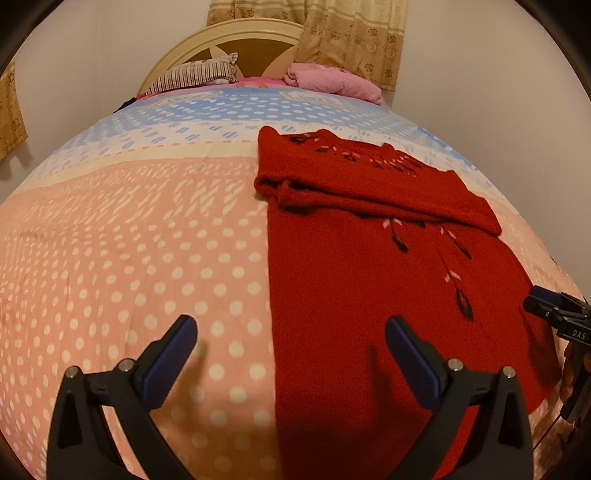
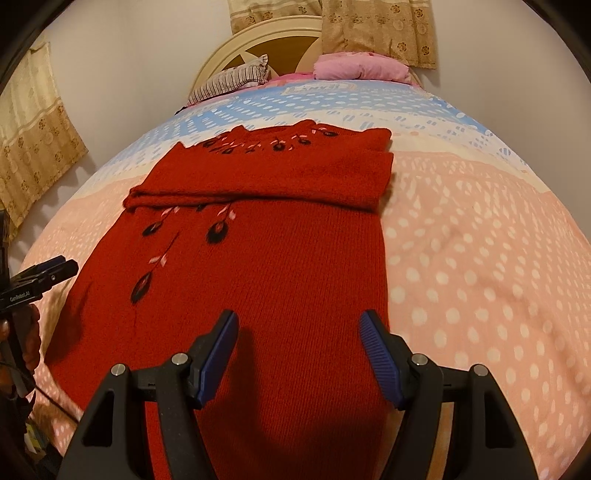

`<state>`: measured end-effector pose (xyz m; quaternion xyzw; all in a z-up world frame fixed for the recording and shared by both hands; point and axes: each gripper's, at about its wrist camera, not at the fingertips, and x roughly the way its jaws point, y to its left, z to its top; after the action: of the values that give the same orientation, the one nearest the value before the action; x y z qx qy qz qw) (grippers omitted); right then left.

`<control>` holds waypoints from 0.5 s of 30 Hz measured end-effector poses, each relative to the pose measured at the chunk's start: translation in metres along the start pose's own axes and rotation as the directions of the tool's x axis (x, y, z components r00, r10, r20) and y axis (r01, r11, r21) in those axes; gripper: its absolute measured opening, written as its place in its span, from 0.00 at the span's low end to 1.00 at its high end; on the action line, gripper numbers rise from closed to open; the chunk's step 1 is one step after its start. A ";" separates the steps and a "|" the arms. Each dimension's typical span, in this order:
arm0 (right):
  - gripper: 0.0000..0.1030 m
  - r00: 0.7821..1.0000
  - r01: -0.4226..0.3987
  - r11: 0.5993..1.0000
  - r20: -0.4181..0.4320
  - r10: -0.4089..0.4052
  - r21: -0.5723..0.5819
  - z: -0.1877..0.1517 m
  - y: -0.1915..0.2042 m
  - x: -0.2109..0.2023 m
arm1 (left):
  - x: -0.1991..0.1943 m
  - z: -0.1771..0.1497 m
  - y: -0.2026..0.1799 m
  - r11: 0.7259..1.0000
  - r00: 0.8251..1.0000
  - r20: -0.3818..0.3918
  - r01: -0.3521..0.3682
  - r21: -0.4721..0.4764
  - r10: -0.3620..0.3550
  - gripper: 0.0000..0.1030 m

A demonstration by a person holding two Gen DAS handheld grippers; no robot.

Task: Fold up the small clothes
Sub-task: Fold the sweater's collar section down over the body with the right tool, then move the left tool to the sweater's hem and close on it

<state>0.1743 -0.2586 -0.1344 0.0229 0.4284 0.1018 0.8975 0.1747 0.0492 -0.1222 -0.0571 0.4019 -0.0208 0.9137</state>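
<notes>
A red knit sweater (image 1: 369, 280) with black and pink flower embroidery lies flat on the bed, its sleeves folded across the chest. It also shows in the right wrist view (image 2: 280, 266). My left gripper (image 1: 291, 332) is open and empty, hovering over the sweater's left edge near the hem. My right gripper (image 2: 299, 328) is open and empty above the hem's right part. The right gripper shows at the right edge of the left wrist view (image 1: 554, 314). The left gripper shows at the left edge of the right wrist view (image 2: 48, 273).
The bed (image 1: 129, 258) has a pink, cream and blue dotted cover. A striped pillow (image 1: 195, 74) and a pink bundle (image 1: 332, 79) lie by the cream headboard (image 1: 236, 37). Beige curtains (image 1: 351, 33) hang behind. White walls stand on both sides.
</notes>
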 end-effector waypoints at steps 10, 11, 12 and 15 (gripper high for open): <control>0.67 1.000 0.004 1.000 0.002 -0.004 -0.011 -0.030 0.006 -0.023 | -0.015 -0.034 0.002 1.000 1.000 -0.017 0.010 -0.007 -0.010 1.00; 0.67 1.000 0.001 1.000 0.001 -0.001 -0.011 -0.033 0.006 -0.025 | -0.017 -0.038 0.004 1.000 1.000 -0.021 0.014 -0.010 -0.014 1.00; 0.67 1.000 -0.001 1.000 -0.001 0.001 -0.011 -0.036 0.006 -0.026 | -0.019 -0.042 0.006 1.000 1.000 -0.024 0.017 -0.015 -0.017 1.00; 0.67 1.000 0.005 1.000 0.002 -0.005 -0.024 -0.047 0.009 -0.032 | -0.025 -0.052 0.009 1.000 0.999 -0.027 0.019 -0.023 -0.020 0.94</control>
<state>0.1174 -0.2589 -0.1385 0.0110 0.4264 0.1048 0.8984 0.1192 0.0558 -0.1403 -0.0709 0.4139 -0.0260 0.9072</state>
